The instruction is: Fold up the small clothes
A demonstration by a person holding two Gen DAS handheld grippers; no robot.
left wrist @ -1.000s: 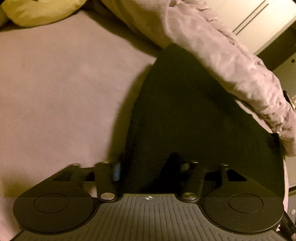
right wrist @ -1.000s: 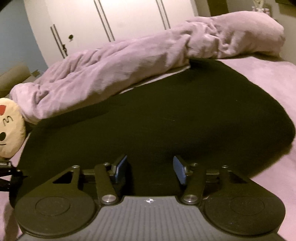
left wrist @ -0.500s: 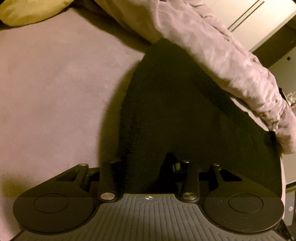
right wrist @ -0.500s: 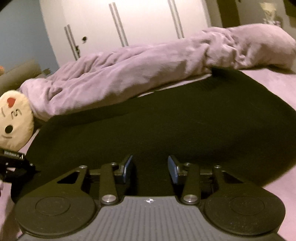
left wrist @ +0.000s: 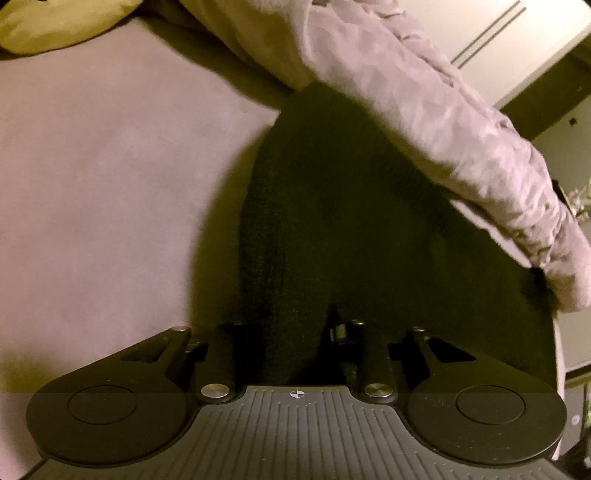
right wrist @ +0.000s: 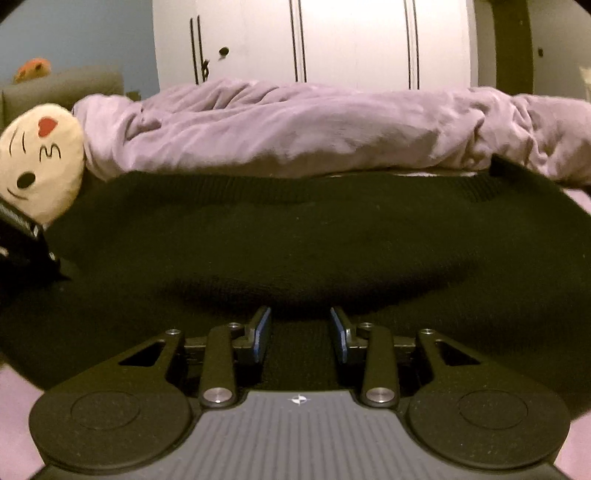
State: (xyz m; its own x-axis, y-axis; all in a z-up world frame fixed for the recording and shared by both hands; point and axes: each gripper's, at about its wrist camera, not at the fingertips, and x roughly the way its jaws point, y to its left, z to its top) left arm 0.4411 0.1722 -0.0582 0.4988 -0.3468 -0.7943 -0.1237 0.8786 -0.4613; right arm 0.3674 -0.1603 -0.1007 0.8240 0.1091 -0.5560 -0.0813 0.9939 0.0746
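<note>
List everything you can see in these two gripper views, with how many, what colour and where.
knit garment: one, black, spread flat on the bed.
bedsheet: one, lilac, under the garment.
duvet: one, lilac, bunched along the garment's far edge.
emoji cushion: one, cream, left of the garment.
yellow pillow: one, far corner.
wardrobe: one, white, behind the bed.
left gripper: black, closing on garment edge.
right gripper: black, blue pads, closing over garment.

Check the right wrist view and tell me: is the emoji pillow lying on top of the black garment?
No. The pillow sits at the left beside the garment, by the rumpled blanket, not on top of it.
</note>
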